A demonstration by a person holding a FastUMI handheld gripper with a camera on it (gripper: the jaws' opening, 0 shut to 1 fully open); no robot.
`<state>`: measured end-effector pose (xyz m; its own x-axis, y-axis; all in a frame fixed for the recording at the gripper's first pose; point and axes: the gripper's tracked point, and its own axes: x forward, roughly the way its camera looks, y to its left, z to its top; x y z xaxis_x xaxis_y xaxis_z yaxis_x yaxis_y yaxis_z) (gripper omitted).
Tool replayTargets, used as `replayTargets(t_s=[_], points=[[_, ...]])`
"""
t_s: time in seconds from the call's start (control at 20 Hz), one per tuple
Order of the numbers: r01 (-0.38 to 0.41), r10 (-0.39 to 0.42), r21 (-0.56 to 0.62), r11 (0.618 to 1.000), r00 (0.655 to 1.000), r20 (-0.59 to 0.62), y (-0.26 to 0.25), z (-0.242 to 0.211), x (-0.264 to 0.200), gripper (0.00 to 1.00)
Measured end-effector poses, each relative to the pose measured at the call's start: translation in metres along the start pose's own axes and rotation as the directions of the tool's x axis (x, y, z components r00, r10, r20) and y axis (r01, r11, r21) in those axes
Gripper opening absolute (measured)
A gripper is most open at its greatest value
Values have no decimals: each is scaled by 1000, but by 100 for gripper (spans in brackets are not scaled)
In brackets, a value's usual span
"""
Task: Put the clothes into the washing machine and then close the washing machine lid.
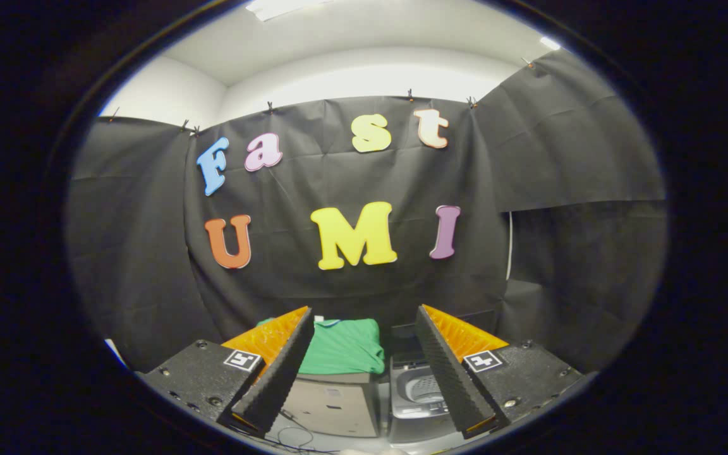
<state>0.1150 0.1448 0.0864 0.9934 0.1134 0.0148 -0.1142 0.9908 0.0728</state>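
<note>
A green garment lies folded on top of a beige box, seen between my two fingers and well beyond them. Right of the box stands a small grey washing machine with its lid raised at the back and its drum opening showing. My gripper is open, its two black ridged fingers with orange sides spread wide and nothing between them. It hangs high and back from both the garment and the machine.
Black cloth walls close the booth behind and at both sides of the box and machine. Thin cables trail on the pale floor in front of the box.
</note>
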Motion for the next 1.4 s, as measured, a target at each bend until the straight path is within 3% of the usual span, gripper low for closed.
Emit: replayTargets(t_s=[0.3, 0.65, 1.0, 1.2, 1.35, 1.4], points=[[-66, 66, 0, 998, 995, -69, 63, 4, 104, 100], [-140, 124, -55, 989, 966, -229, 129, -54, 229, 100], [-102, 59, -62, 993, 871, -487, 147, -180, 321, 100], [-66, 8, -77, 995, 808, -589, 137, -236, 344, 100], [-47, -19, -88, 995, 775, -632, 131, -260, 349, 100], [-44, -26, -96, 994, 779, -626, 131, -260, 350, 100]])
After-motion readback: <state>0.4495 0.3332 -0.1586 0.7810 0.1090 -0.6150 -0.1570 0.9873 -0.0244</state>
